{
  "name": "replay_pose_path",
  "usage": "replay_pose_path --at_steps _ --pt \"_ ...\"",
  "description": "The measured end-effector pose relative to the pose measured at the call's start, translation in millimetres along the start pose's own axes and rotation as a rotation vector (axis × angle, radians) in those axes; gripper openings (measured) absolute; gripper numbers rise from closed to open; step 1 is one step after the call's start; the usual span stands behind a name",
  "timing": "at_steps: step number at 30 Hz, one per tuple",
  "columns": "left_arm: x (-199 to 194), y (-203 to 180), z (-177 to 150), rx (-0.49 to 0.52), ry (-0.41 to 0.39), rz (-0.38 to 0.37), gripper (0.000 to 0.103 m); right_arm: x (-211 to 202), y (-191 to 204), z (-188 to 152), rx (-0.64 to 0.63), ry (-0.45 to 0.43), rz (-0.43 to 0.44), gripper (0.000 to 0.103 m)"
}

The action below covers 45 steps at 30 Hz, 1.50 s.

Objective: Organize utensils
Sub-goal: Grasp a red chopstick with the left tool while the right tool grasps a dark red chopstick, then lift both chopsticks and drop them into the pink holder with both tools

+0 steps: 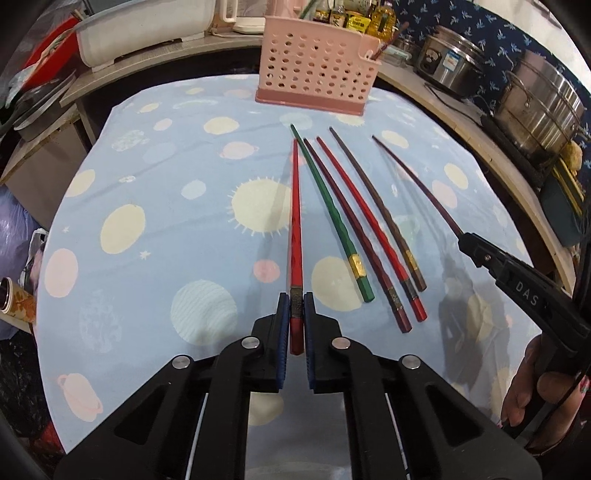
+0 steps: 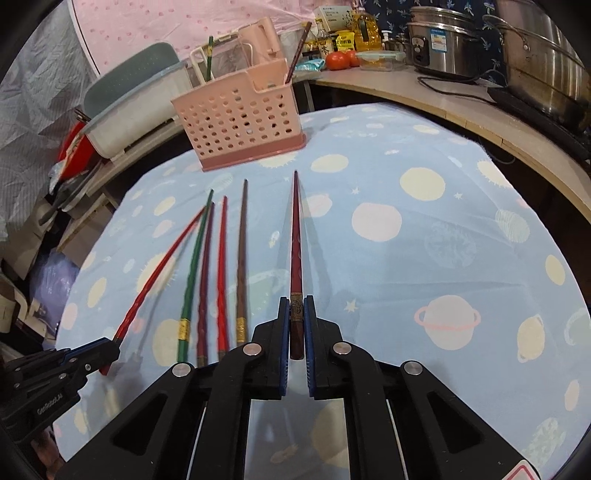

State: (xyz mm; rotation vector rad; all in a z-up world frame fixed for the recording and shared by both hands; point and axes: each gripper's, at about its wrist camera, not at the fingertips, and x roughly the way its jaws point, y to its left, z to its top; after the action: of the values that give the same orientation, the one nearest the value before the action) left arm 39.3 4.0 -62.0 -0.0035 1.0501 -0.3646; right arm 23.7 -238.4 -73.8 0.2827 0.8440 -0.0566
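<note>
My left gripper [image 1: 296, 301] is shut on a red chopstick [image 1: 295, 221] that points toward the pink perforated utensil basket [image 1: 317, 70]. My right gripper [image 2: 296, 306] is shut on a dark maroon chopstick [image 2: 295, 243]; it also shows in the left wrist view [image 1: 417, 184]. Between them, several chopsticks lie side by side on the cloth: a green one [image 1: 328, 214], a dark red one [image 1: 354, 229], a red one [image 1: 369, 225] and a brown one [image 1: 376, 206]. The basket [image 2: 240, 122] holds a green chopstick [image 2: 209, 59] and a brown chopstick [image 2: 297, 51].
The table has a light blue planet-print cloth [image 1: 147, 206]. Steel pots [image 1: 539, 107] and a rice cooker [image 1: 450, 59] stand on the wooden counter at the right. A white tub [image 1: 144, 29] sits at back left. Bottles [image 1: 354, 14] stand behind the basket.
</note>
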Motion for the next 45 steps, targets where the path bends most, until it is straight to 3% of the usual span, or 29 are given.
replay_pose_path --at_steps 16,31,45 --pt "-60.4 2.5 62.1 -0.029 -0.173 -0.008 0.007 -62.2 15.9 48.6 0.01 -0.167 0.081 0.007" --pt "-105.0 -1.4 130.0 -0.019 -0.33 0.01 0.007 -84.8 19.9 100.4 0.016 -0.257 0.103 0.007" --pt "-127.1 -7.6 194.0 0.012 -0.425 0.016 0.007 -92.7 22.8 165.3 0.032 -0.33 0.132 0.007"
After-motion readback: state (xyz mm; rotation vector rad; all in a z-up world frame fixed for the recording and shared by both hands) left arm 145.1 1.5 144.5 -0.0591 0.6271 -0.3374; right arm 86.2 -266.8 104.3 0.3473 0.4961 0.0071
